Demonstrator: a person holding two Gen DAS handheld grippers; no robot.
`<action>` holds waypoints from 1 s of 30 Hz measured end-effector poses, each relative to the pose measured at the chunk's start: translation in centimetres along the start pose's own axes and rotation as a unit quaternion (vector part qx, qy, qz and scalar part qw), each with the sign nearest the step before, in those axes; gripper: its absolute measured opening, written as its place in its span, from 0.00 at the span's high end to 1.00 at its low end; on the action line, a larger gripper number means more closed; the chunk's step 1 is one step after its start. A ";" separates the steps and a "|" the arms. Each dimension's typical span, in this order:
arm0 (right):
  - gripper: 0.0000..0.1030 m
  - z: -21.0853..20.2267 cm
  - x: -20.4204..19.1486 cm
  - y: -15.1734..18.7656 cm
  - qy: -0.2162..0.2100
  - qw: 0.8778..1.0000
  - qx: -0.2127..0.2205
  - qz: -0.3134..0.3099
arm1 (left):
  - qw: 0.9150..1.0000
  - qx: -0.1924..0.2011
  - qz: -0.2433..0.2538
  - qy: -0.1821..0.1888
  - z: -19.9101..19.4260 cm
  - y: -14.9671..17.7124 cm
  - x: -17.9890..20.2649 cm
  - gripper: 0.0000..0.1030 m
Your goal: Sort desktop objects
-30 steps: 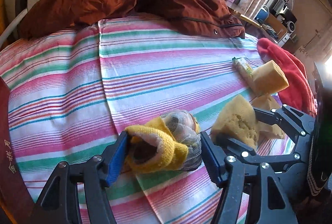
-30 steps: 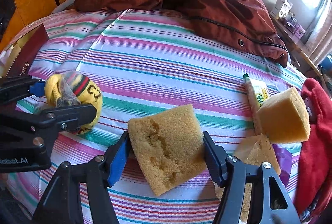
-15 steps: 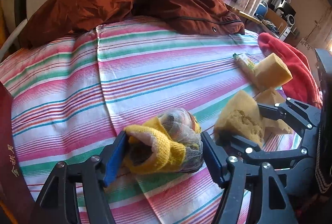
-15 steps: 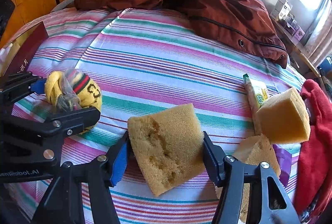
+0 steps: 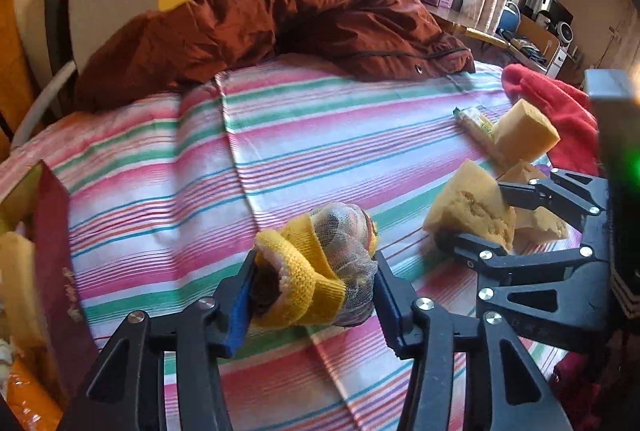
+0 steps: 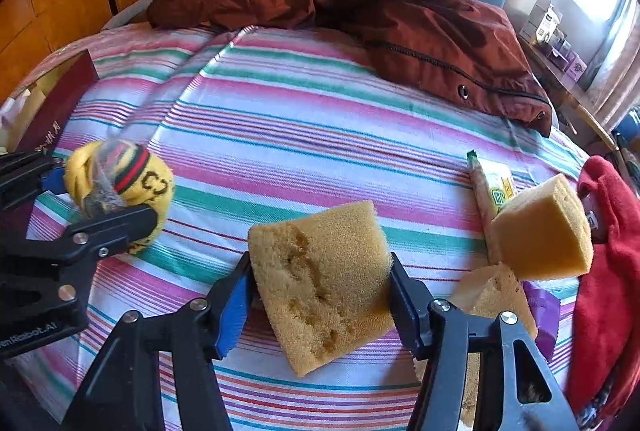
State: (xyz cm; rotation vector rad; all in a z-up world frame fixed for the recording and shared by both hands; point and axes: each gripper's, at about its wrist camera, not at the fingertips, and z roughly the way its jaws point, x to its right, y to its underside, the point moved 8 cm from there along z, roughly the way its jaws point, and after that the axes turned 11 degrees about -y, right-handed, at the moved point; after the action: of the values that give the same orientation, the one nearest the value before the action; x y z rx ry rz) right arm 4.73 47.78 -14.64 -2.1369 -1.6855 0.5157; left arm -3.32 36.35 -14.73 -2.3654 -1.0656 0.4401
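Note:
My left gripper (image 5: 312, 295) is shut on a rolled yellow sock bundle wrapped in mesh (image 5: 320, 271), held just above the striped cloth; it also shows in the right wrist view (image 6: 120, 191). My right gripper (image 6: 320, 303) is shut on a tan sponge block (image 6: 324, 283), seen from the left wrist view (image 5: 468, 207) too. Two more sponge pieces (image 6: 544, 231) (image 6: 496, 295) and a green-yellow wrapped stick (image 6: 492, 187) lie at the right.
A dark red box (image 5: 52, 243) holding items stands at the left edge, also in the right wrist view (image 6: 56, 99). A brown jacket (image 6: 360, 11) lies across the back. A red cloth (image 6: 604, 271) and a purple wrapper (image 6: 544, 311) are at the right.
Both grippers have lifted and drawn back slightly with their loads. The left one moved toward the red box, which now shows at its left.

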 end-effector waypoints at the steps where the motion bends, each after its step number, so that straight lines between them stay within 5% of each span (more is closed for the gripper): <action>1: 0.40 0.0 -0.2 0.0 -0.001 1.000 0.001 -0.001 | 1.000 0.004 -0.001 -0.001 -0.5 0.0 -0.3 0.49; 15: 0.40 -1.1 -4.1 -0.2 -0.035 0.998 0.032 -0.039 | 0.996 0.075 -0.019 -0.040 -7.4 0.7 -4.4 0.48; 30: 0.40 -0.4 -8.1 0.9 -0.065 0.996 0.020 -0.061 | 0.992 0.085 -0.064 -0.065 -10.8 3.7 -9.9 0.48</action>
State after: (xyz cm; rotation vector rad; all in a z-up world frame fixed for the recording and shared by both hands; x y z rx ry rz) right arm 3.88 39.67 -14.32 -1.9950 -1.8461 0.6604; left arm -2.26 23.32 -7.13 -2.1295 -1.1825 0.6188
